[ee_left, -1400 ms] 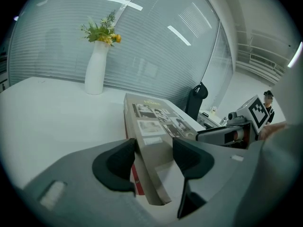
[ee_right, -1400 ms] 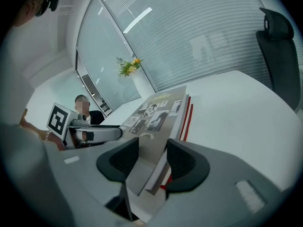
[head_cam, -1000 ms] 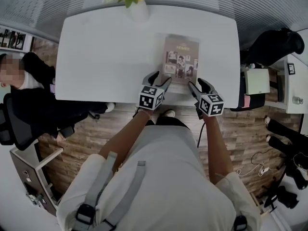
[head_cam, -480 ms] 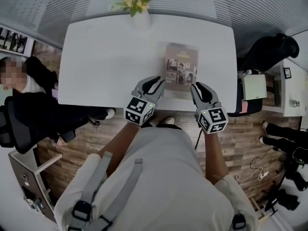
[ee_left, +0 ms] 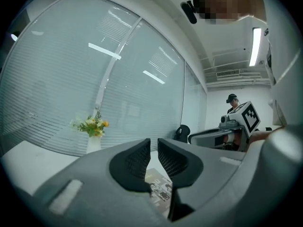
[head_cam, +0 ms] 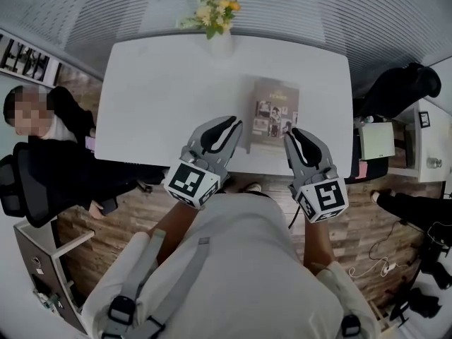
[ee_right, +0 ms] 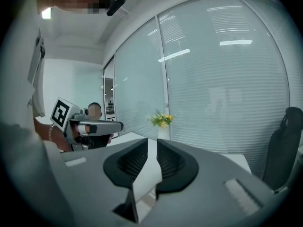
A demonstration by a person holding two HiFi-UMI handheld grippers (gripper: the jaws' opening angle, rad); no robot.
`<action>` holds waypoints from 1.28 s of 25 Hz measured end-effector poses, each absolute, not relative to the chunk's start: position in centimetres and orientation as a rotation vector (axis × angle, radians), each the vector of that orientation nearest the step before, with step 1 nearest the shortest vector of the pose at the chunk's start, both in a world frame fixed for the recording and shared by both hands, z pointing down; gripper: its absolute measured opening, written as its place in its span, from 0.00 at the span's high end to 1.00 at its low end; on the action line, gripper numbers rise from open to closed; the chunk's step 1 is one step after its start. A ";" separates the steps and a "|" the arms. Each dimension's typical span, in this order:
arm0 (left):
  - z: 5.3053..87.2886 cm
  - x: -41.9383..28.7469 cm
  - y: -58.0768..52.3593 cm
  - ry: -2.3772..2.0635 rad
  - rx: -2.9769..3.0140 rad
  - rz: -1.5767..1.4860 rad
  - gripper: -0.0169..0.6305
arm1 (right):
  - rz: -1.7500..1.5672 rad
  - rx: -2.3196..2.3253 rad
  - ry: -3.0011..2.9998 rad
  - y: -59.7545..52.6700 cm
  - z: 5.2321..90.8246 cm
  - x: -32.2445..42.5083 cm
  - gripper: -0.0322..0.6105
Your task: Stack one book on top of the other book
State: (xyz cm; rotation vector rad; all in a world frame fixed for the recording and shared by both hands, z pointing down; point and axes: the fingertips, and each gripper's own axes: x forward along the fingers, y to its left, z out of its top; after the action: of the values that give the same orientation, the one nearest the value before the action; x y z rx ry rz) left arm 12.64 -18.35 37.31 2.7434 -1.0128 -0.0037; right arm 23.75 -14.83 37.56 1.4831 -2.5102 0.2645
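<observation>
A book [head_cam: 275, 111] with a dark photo cover lies flat on the white table [head_cam: 162, 83], right of centre; whether another book lies under it I cannot tell. In the left gripper view a corner of the book [ee_left: 160, 189] shows below the jaws. My left gripper [head_cam: 234, 123] hangs high over the table's near edge, left of the book. My right gripper [head_cam: 290, 133] hangs just right of the book's near corner. Both sets of jaws have just been closing and stand at a narrow gap with nothing between them, as seen at the left gripper [ee_left: 154, 148] and the right gripper [ee_right: 152, 148].
A vase of yellow flowers [head_cam: 215, 20] stands at the table's far edge. A person in black [head_cam: 49, 140] sits at the left end. A black chair [head_cam: 402, 83] and a low cabinet [head_cam: 378, 136] stand to the right. Window blinds lie beyond the table.
Both grippers have risen from the book's near edge toward the head camera and look larger. Their jaws have narrowed from wide open to a slim gap. The book stays on the table.
</observation>
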 end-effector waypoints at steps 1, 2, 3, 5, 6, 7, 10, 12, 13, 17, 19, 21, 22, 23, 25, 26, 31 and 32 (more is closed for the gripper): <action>36.7 12.3 -18.3 -1.018 2.746 -0.015 0.89 | 0.251 1.480 -2.518 -14.9 36.8 23.4 0.86; 36.1 12.0 -18.3 -1.023 2.748 -0.024 0.89 | 0.239 1.477 -2.524 -14.9 36.1 23.0 0.86; 35.5 11.7 -18.2 -1.027 2.748 -0.030 0.90 | 0.227 1.474 -2.530 -14.9 35.4 22.7 0.86; 34.3 11.2 -18.1 -1.035 2.748 -0.042 0.91 | 0.201 1.470 -2.541 -14.9 34.0 22.0 0.87; 33.8 11.0 -18.0 -1.039 2.751 -0.050 0.91 | 0.187 1.468 -2.545 -14.8 33.5 21.7 0.87; 33.3 10.8 -18.0 -1.042 2.756 -0.058 0.92 | 0.173 1.466 -2.550 -14.8 32.9 21.4 0.87; 32.1 10.4 -17.8 -1.051 2.777 -0.079 0.94 | 0.134 1.463 -2.560 -14.7 31.5 20.6 0.88; 31.4 10.2 -17.8 -1.057 2.785 -0.088 0.94 | 0.118 1.459 -2.567 -14.7 30.9 20.2 0.88; 31.2 10.1 -17.8 -1.060 2.787 -0.090 0.94 | 0.115 1.456 -2.574 -14.6 30.6 20.0 0.88; 30.7 9.9 -17.9 -1.070 2.792 -0.090 0.95 | 0.095 1.453 -2.578 -14.6 29.8 19.4 0.89; 30.4 9.8 -17.8 -1.071 2.795 -0.100 0.95 | 0.083 1.457 -2.577 -14.6 29.5 19.3 0.89; 30.2 9.8 -17.8 -1.067 2.796 -0.110 0.95 | 0.073 1.453 -2.574 -14.6 29.2 19.1 0.89; 30.2 9.8 -17.8 -1.064 2.796 -0.112 0.95 | 0.070 1.450 -2.573 -14.6 29.2 19.0 0.90; 30.2 9.8 -17.8 -1.062 2.794 -0.114 0.95 | 0.068 1.445 -2.572 -14.6 29.2 19.0 0.90; 30.1 9.8 -17.8 -1.061 2.793 -0.126 0.95 | 0.064 1.440 -2.569 -14.5 29.2 19.0 0.90; 30.1 9.8 -17.7 -1.060 2.794 -0.129 0.96 | 0.064 1.440 -2.568 -14.5 29.3 19.0 0.90; 30.1 9.9 -17.4 -1.056 2.786 -0.121 0.96 | 0.072 1.445 -2.561 -14.2 29.4 19.1 0.90; 30.1 9.8 -17.3 -1.055 2.785 -0.120 0.96 | 0.070 1.441 -2.562 -14.2 29.3 19.0 0.90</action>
State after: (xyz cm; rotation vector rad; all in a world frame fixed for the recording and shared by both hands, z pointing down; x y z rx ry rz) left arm 9.81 -17.30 30.14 2.7850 -1.0554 -0.1198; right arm 19.03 -14.17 29.34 1.4411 -2.5615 0.0702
